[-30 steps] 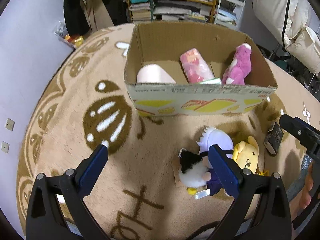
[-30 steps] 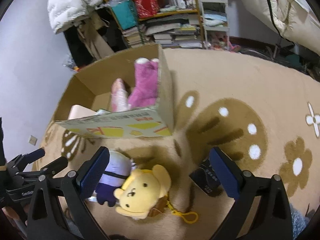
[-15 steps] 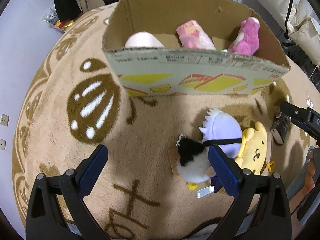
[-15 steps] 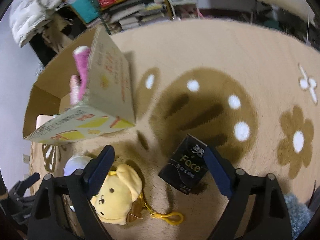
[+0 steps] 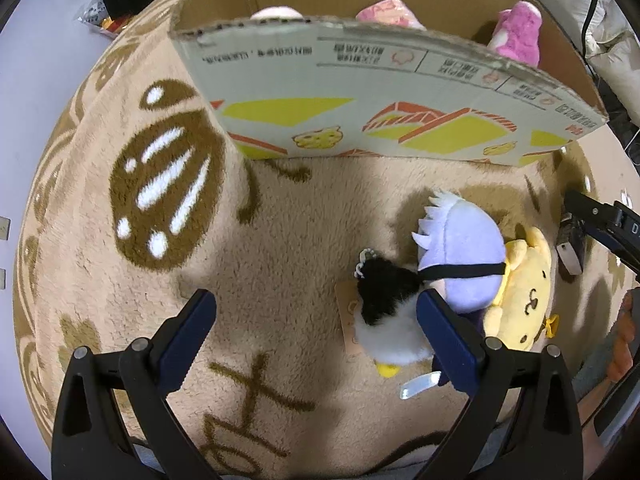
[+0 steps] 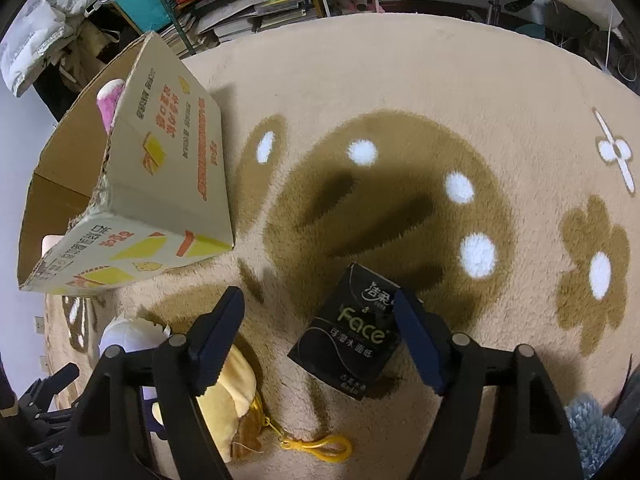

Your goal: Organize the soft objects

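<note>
Left wrist view has my left tool (image 5: 316, 334) pointing steeply down at the beige carpet (image 5: 280, 240), jaws spread wide with nothing pressed between them — the black-and-white plush (image 5: 386, 320) lies just inside the right finger, touching or nearly so; I cannot tell which. Beside it lies the lavender-headed plush (image 5: 460, 256), and the yellow dog plush (image 5: 524, 300) is pressed against that one's far side. Behind them stands the cardboard box (image 5: 360, 120), open at the top, with a pink plush (image 5: 518, 34) and two paler soft things showing over its rim.

From the right wrist view, my right tool (image 6: 320, 330) has just been closing. The black tissue pack (image 6: 352, 336) lies between its jaws, close to the right finger, but the left finger stands well clear, so the pack is not gripped. The yellow dog plush sits under the left finger, its yellow clip (image 6: 320, 446) trailing onto the carpet. The box stands up and to the left.
</note>
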A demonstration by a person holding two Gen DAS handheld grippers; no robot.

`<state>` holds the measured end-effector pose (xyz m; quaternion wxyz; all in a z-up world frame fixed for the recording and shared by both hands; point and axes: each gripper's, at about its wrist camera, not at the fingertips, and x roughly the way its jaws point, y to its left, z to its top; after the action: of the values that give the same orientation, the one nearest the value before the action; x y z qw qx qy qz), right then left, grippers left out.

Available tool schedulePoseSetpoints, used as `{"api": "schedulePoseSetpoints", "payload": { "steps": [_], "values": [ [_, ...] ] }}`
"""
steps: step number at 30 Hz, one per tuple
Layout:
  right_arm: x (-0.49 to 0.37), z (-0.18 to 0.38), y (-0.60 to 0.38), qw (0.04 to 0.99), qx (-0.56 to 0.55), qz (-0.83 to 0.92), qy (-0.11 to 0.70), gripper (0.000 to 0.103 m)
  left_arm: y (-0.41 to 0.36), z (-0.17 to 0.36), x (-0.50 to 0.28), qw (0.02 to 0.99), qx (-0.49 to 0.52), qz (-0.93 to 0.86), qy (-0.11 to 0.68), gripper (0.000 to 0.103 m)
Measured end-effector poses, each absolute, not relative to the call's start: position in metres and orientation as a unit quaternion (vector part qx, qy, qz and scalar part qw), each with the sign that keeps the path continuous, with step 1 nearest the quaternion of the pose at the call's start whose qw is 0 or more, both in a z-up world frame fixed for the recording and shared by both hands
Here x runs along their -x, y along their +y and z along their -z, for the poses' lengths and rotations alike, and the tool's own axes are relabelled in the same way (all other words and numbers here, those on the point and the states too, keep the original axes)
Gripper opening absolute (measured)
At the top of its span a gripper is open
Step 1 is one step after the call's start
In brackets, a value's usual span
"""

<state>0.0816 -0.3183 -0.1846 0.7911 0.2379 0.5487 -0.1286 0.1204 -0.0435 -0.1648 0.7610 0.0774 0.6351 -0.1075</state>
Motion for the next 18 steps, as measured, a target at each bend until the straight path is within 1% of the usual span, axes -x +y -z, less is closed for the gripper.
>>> {"api": "schedulePoseSetpoints", "payload": {
  "steps": [18],
  "values": [
    [-0.059, 0.173, -0.327, 0.795, -0.259, 0.146, 0.529, 0.081, -0.042, 0.191, -0.139, 0.737, -0.053, 0.121, 0.663, 0.1]
  ]
}}
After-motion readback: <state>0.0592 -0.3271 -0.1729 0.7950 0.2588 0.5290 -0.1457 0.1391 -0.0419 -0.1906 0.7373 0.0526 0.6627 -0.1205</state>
